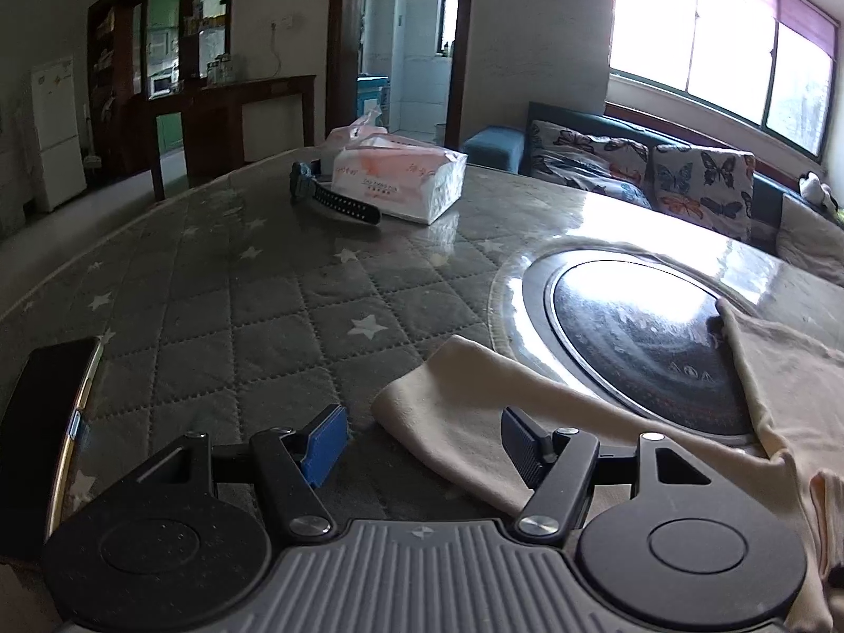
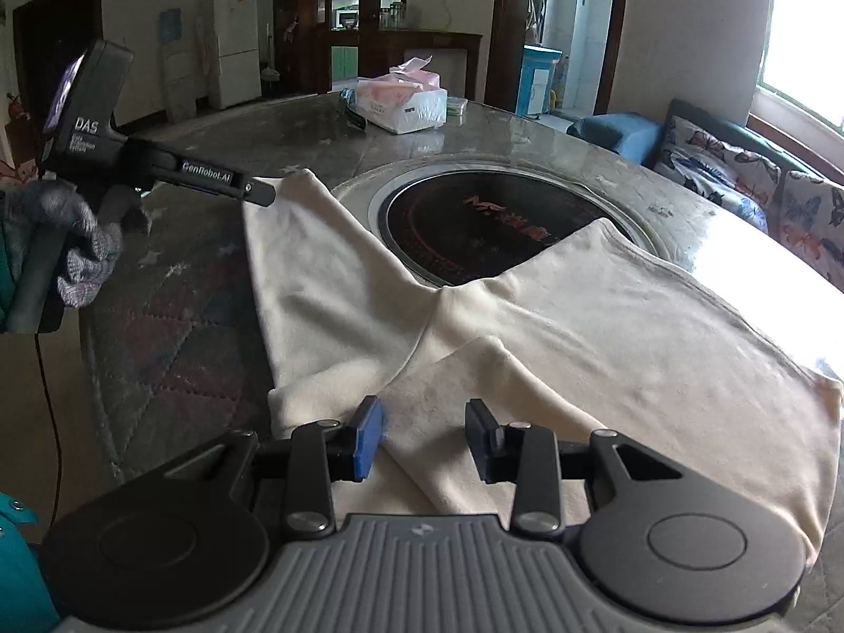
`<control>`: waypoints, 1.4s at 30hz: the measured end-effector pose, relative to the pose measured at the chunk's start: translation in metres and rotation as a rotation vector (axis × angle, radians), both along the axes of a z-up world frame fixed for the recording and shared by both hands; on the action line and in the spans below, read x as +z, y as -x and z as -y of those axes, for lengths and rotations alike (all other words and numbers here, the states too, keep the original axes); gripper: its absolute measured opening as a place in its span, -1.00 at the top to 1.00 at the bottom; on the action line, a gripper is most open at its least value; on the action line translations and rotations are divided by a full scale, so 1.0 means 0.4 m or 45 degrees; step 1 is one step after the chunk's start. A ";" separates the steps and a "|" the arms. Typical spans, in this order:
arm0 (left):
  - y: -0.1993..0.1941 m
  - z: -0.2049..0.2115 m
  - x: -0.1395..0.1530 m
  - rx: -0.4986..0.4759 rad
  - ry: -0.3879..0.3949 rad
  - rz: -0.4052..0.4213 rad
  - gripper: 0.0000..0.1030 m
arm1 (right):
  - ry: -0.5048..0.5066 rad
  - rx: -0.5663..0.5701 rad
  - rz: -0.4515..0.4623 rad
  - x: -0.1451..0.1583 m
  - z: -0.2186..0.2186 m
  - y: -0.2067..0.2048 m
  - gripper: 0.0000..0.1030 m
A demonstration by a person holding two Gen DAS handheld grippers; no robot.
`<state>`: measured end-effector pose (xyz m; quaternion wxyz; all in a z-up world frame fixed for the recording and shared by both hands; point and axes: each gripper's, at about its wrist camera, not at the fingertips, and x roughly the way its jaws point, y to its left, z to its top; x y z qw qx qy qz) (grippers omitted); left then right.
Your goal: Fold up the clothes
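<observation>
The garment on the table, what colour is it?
Plain cream garment, clearest in the right wrist view.

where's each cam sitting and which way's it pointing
Left wrist: on the left claw, low over the table, facing the cream garment sleeve and tissue pack; only its own open fingers show.
Right wrist: on the right claw, facing across the garment to the cooktop; shows its open fingers plus the gloved left hand.
Shared: garment, cooktop, tissue pack.
</observation>
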<state>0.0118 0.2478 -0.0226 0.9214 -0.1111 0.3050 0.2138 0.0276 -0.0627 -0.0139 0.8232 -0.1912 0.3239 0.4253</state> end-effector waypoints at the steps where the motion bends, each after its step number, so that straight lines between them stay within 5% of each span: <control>1: -0.002 -0.005 -0.001 0.005 0.014 0.001 -0.30 | -0.006 0.000 0.005 0.005 0.002 0.002 0.32; 4: -0.011 -0.020 -0.006 0.021 0.061 0.000 -0.23 | -0.023 -0.006 0.024 0.023 0.011 0.008 0.31; 10: -0.012 -0.048 -0.012 0.084 0.131 0.028 0.31 | -0.057 -0.046 0.051 0.051 0.045 0.021 0.30; 12: -0.010 -0.054 -0.012 0.099 0.146 0.031 0.68 | -0.067 -0.065 0.057 0.059 0.062 0.024 0.30; 18: 0.000 -0.033 0.030 0.046 0.224 0.094 0.84 | -0.110 -0.166 0.070 0.077 0.130 0.030 0.30; 32: -0.050 0.325 0.255 -0.563 0.330 0.282 0.89 | -0.188 -0.446 0.064 0.058 0.332 0.023 0.30; 42: -0.086 0.581 0.254 -0.971 0.358 0.226 0.93 | -0.247 -0.566 0.043 0.041 0.445 0.033 0.30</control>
